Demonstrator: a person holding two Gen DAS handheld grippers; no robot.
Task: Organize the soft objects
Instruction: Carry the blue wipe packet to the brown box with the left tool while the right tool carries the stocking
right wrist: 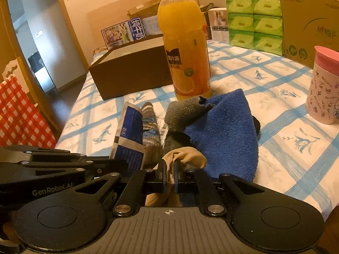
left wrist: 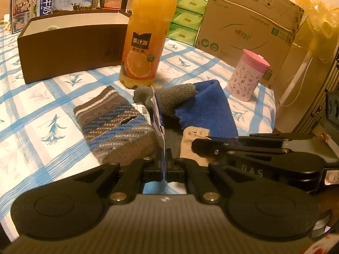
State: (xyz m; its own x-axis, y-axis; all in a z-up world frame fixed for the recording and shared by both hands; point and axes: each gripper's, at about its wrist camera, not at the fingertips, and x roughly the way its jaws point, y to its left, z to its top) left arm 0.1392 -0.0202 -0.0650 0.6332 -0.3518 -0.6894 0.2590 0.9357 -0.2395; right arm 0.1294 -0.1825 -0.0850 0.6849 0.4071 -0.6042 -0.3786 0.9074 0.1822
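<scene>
Our left claw (left wrist: 164,160) clamped blue card tag (left wrist: 157,114); right claw (right wrist: 169,173) pinched beige stocking (right wrist: 186,156). Both lay amid sock pile on checked bed (left wrist: 42,97): striped sock (left wrist: 114,122), grey sock (left wrist: 169,99), blue towel (left wrist: 209,108). Brown box (left wrist: 70,50) beyond.

Juice bottle (left wrist: 146,33) – "美汁源"; left gripper (right wrist: 50,187) – "GenRobot.AI" (white).

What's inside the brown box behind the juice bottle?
Left wrist view: the brown box is open-topped with pale inner walls. One greenish-grey fuzzy lump peeks above the front wall. The box floor and anything else inside are hidden by that wall.
</scene>
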